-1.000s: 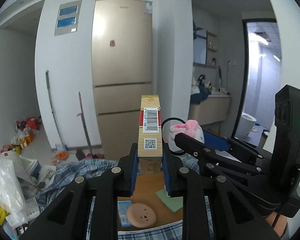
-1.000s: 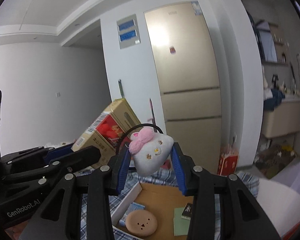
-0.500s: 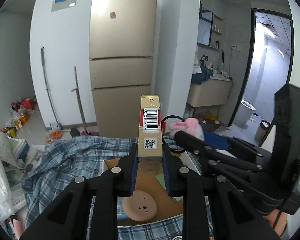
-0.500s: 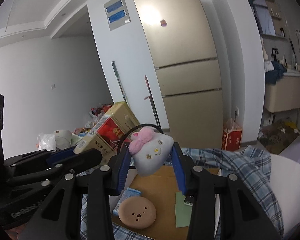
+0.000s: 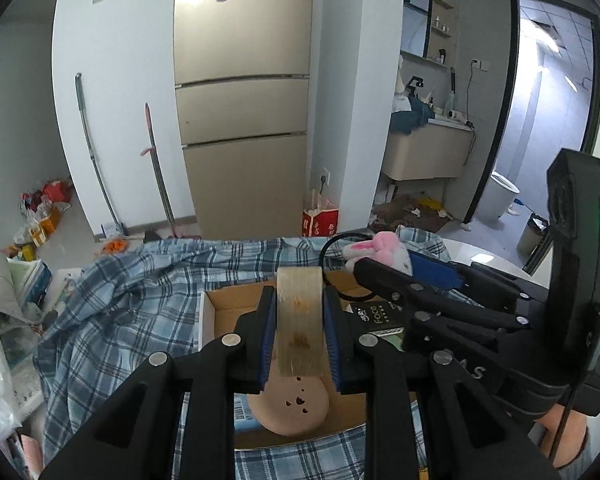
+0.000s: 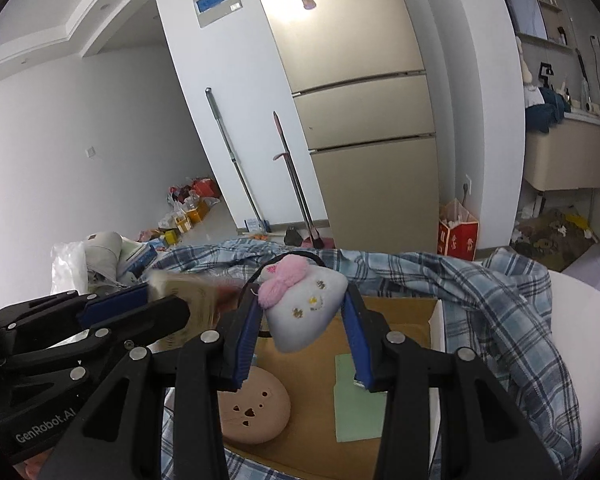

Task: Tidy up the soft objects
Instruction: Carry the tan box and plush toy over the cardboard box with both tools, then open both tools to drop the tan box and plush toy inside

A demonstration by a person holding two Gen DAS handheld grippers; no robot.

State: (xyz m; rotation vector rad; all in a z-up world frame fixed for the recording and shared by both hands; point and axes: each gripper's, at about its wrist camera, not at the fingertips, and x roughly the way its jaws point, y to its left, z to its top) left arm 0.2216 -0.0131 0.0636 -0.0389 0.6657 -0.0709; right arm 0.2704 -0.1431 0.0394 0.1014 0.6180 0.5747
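Moved since earlier: both claws have dipped toward the cardboard box [image 6: 404, 312]; more of its floor shows below them, less ceiling above.
Left claw [image 5: 299, 332]: clamped on a tan carton [image 5: 300, 320], seen end-on with a glossy, stiff face.
Right claw [image 6: 304, 328]: clamped on a white plush pouch [image 6: 306, 314] with a pink fuzzy bow; the pouch bulges between the blue pads.
Below the claws: a round peach cushion [image 6: 254, 412] with heart cut-outs and a flat green sheet [image 6: 356, 404] lie in the box.
Step, my judgement: lower each item to a bare patch of box floor, then release; the plush will spring back.
Beyond the claws: crumpled blue plaid cloth [image 5: 132, 300] drapes round the box.
Farthest: smooth gold fridge [image 5: 244, 96].
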